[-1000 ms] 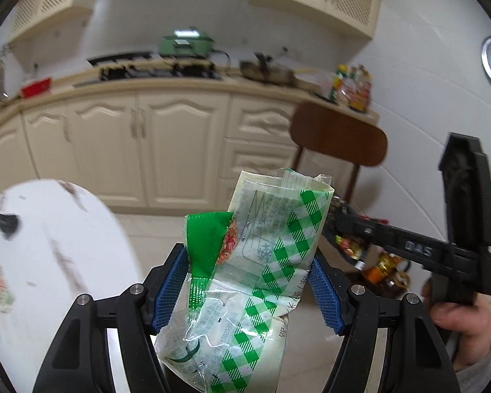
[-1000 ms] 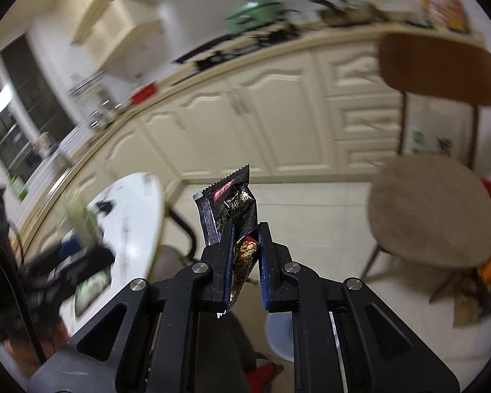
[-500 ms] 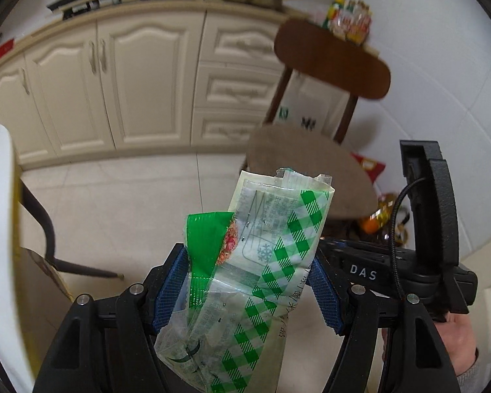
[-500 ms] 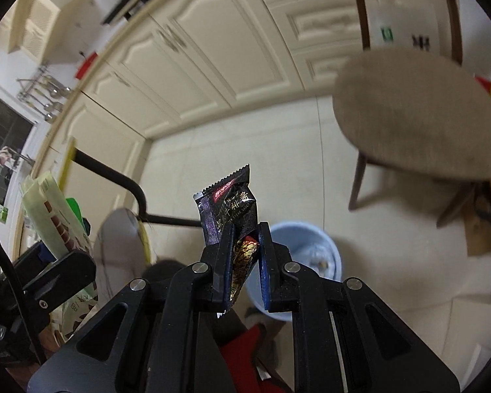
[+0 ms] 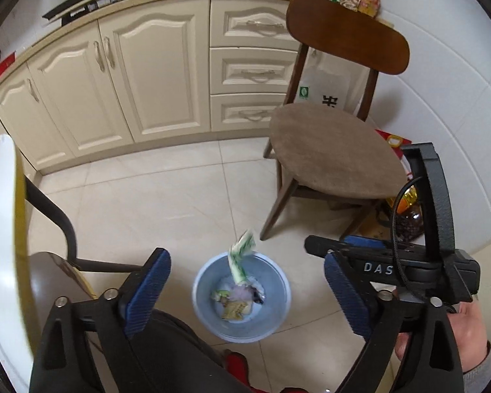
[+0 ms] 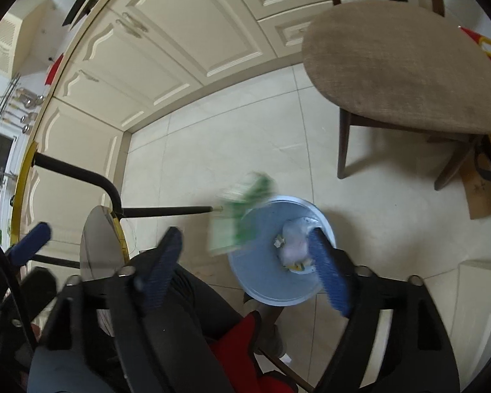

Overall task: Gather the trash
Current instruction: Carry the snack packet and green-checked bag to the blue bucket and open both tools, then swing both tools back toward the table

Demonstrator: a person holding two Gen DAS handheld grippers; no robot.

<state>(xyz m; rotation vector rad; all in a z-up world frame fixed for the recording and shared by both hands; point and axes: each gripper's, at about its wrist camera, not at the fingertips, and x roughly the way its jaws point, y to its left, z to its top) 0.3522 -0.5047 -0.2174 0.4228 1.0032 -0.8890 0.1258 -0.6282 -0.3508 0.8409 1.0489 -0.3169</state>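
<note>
A light blue bin (image 5: 242,294) stands on the tiled floor below both grippers; it also shows in the right wrist view (image 6: 271,281). Trash lies at its bottom (image 5: 237,298). The green checked wrapper (image 5: 242,255) is in mid-air, falling over the bin; in the right wrist view it is a blur (image 6: 239,219) at the bin's left rim. My left gripper (image 5: 245,294) is open and empty above the bin. My right gripper (image 6: 245,265) is open and empty above the bin too; it shows from the side in the left wrist view (image 5: 392,265). The dark wrapper is not visible.
A wooden chair (image 5: 337,154) with a beige seat stands right of the bin. Cream cabinets (image 5: 154,75) run along the back. A white table edge (image 5: 3,216) and its black leg (image 5: 55,226) are on the left. Bags and bottles (image 5: 406,216) sit under the chair.
Both grippers tilted down over the bin and opened. The left one let go of the green checked wrapper, which now falls. The right one let go of the dark wrapper.
</note>
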